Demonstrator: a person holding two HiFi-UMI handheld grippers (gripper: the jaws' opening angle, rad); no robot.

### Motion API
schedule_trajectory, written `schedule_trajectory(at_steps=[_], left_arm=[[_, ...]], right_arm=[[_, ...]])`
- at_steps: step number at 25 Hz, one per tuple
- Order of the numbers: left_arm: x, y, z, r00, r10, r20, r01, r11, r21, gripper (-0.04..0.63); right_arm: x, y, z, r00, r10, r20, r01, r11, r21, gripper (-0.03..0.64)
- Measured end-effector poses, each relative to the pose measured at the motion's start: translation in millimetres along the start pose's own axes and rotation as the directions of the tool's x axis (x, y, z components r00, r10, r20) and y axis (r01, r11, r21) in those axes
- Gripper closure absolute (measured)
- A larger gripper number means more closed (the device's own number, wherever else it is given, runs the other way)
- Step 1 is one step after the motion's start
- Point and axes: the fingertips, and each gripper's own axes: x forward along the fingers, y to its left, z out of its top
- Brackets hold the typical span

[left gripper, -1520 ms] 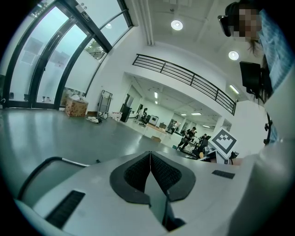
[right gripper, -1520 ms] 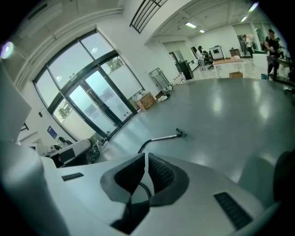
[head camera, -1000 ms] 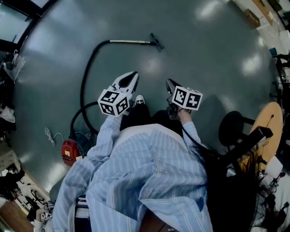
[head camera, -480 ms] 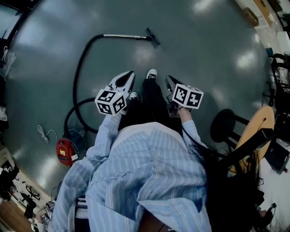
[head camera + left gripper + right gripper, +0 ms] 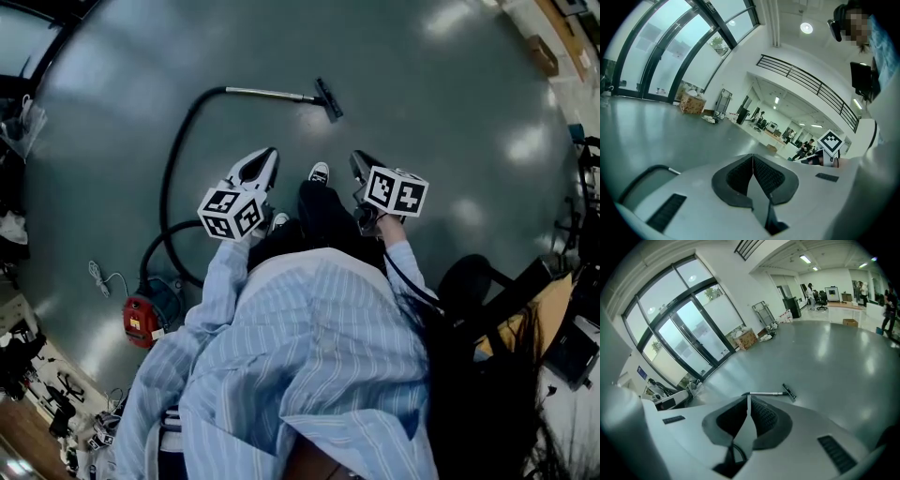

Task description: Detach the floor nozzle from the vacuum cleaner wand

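Two grippers are held out, the left gripper [image 5: 270, 154] and the right gripper [image 5: 357, 159], each with its jaws pressed together on nothing. Well ahead of both, one metal wand [image 5: 267, 93] lies on the grey floor [image 5: 450, 112], with one floor nozzle [image 5: 329, 99] joined at its end. One black hose [image 5: 173, 159] curves back past the left gripper to one red vacuum canister [image 5: 139, 319].

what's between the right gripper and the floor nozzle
Only bare grey floor, seen in the head view: the right gripper, shut and empty, is apart from the floor nozzle.
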Motion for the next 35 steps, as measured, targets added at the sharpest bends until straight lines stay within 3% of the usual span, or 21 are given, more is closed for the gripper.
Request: schedule_trajectory(at_steps=[4,9,22,29,35], left_arm=[[66.3,-18.5,30.8,1.000,-0.025,0.008,0.025,0.999,0.029,0.589],[122.0,-32.2,49.0,0.999,-0.033,0.002,0.032,0.998,0.056,0.589],[157.2,-0.8,69.9,0.997,0.033,-0.065,-0.029,0.998,0.054,0.589],[223.6,-5.7,81.3,0.987,-0.052,-0.153,0.076,0.985,0.152,0.589],[274.2,9.3,84.0,0.957,-0.126,-0.261,0.175,0.969,0.174,0.588]], right_arm=[[11.0,-38.5,58.0,1.000,0.016,0.016,-0.016,1.000,-0.001,0.589],[22.0,-72.4,97.6,0.999,0.046,0.017,-0.046,0.999,-0.003,0.589],[53.2,-100.1,120.5,0.997,0.075,0.017,-0.076,0.992,0.104,0.589],[57.0,-135.6,153.8,0.997,0.022,0.075,-0.035,0.986,0.165,0.589],[79.7,-152.3,166.8,0.997,-0.024,0.071,0.012,0.987,0.161,0.588]])
